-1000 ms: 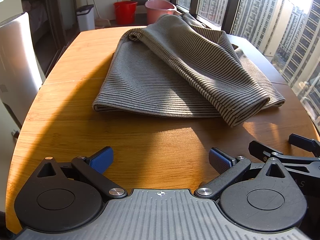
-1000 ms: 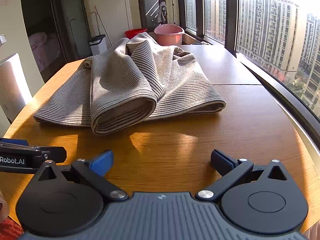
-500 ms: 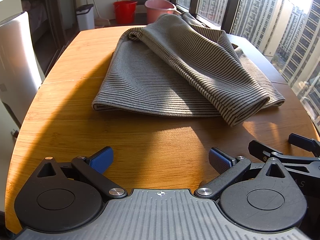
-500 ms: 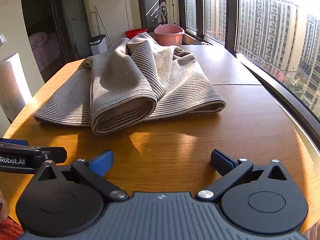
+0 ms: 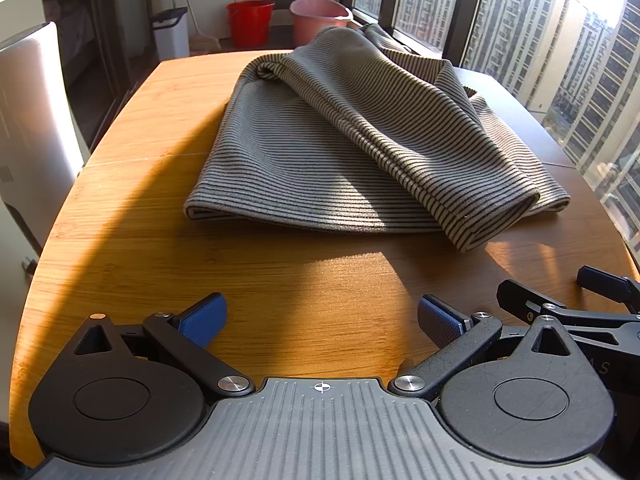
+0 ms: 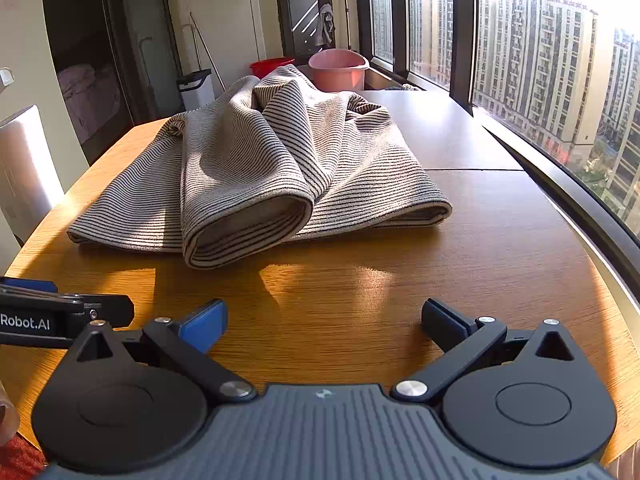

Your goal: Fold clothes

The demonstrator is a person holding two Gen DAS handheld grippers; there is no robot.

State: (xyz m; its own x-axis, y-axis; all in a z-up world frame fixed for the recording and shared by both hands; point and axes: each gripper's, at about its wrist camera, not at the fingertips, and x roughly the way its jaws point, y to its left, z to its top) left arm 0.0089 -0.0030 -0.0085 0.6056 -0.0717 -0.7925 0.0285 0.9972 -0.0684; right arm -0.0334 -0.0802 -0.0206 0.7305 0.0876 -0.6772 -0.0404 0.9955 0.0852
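High-rise apartment, home setting. Wooden worktop (image 5: pixel 168 208) beside floor-to-ceiling windows (image 6: pixel 536 60) facing residential tower blocks. Past the worktop's far edge: red bucket (image 5: pixel 250 22), pink basin (image 6: pixel 338 68), white pedal bin (image 5: pixel 171 32), mop handle against the wall. Bedding visible through the left doorway (image 6: pixel 88 92).

Ribbed striped cloth garment (image 5: pixel 360 148) on smooth, glossy wooden table (image 5: pixel 280 280).

In your right wrist view you can read white "Robot.AI" lettering on the black side of the left hand-held gripper (image 6: pixel 66 310), while your left wrist view shows only a faint "S" on the right hand-held gripper (image 5: pixel 568 300).
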